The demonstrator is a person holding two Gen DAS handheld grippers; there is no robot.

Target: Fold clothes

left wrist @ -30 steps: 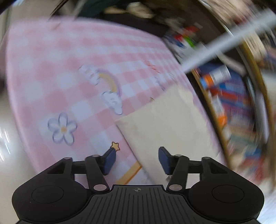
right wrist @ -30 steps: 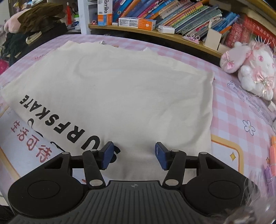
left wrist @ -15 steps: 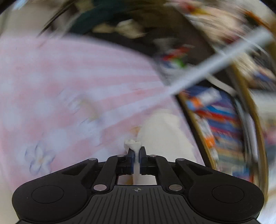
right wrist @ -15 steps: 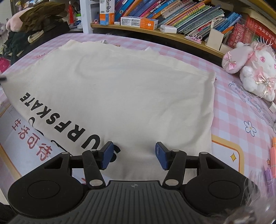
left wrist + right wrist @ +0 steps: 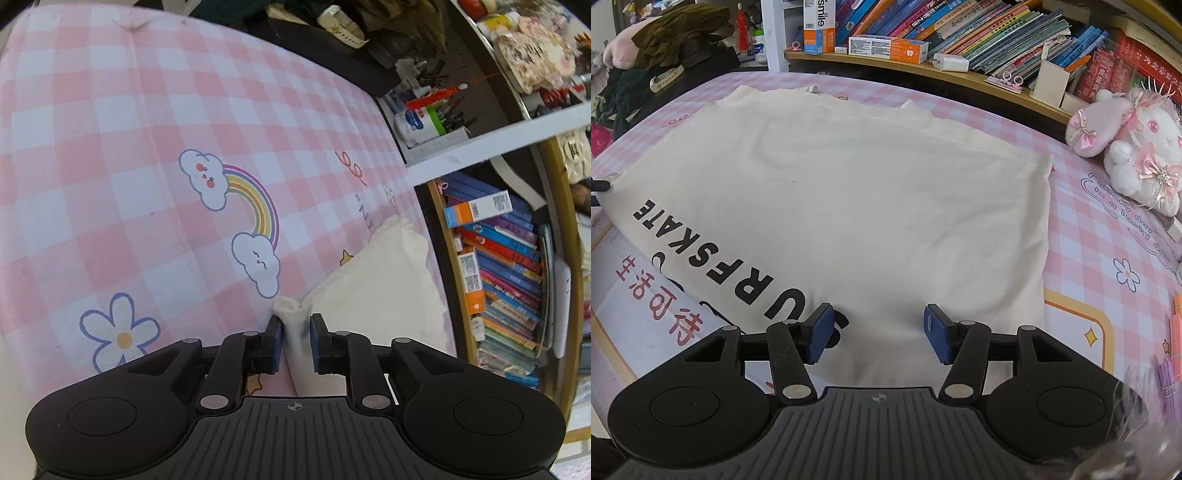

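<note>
Blue pads of L gripper (image 5: 294, 341) flank a bunched cream fold, the corner of the cream garment (image 5: 849, 206); jaws opening just now, cloth between them, left pad (image 5: 276, 341) touching the bunch, right pad w/ a thin gap, can't tell if any bite remains. Corner tuft pokes up past the tips. Rest of garment runs off to the right toward the bookshelf (image 5: 495, 280), lying on pink check cloth (image 5: 110, 147) w/ rainbow print (image 5: 255, 199).

R gripper (image 5: 877, 332): pads spread wide, nothing between, poised over near hem beside black "SURFSKATE" lettering (image 5: 713, 258). Garment flat, spread across most of the cover, far edge near shelf of books; plush toy (image 5: 1134, 147) well apart at right.

Judged step: corner pick-up for a fold. To do well:
- Re-close L on corner before any lift; slack grip = dropped edge.
- Take both layers, not top ply only.
- Set R on matching near corner, pinch, then lift both together, level.
- Carry low and slow so the panel lands w/o wrinkles; line up edges before release.
- Keep clear of plush and shelf clutter.
</note>
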